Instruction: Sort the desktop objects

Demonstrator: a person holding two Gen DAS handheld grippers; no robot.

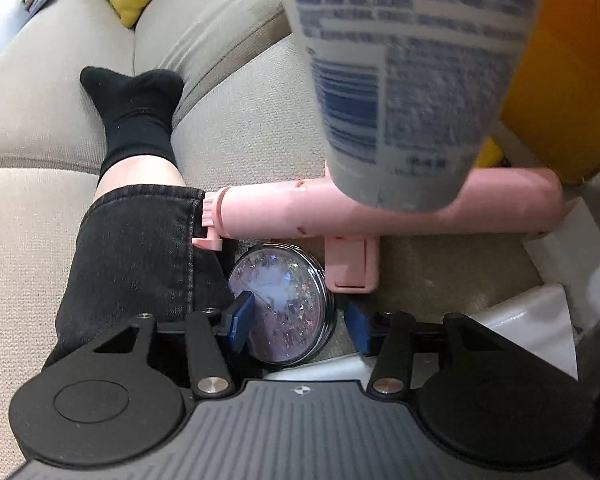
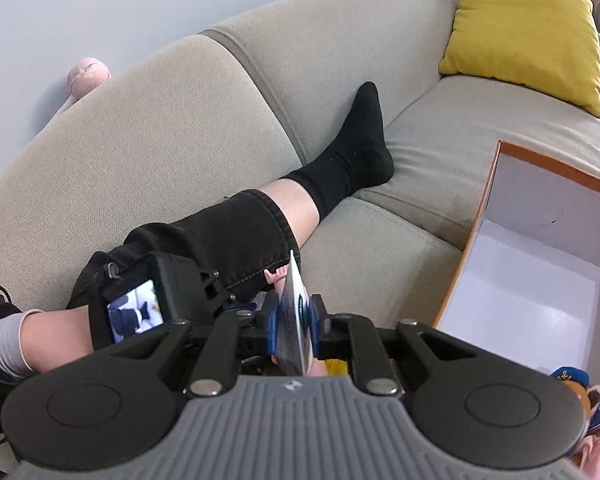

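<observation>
My left claw (image 1: 298,322) stands apart around the round glittery glass-topped compact (image 1: 282,304) (smooth, probably slippery, fragile): grip its rim. My right claw (image 2: 294,326) clamps the soft white printed tube (image 2: 294,320).

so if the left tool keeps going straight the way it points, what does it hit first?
Most likely the round glittery compact: it lies between the open left tool fingertips, pads not pressing. The pink selfie stick is just beyond.
</observation>
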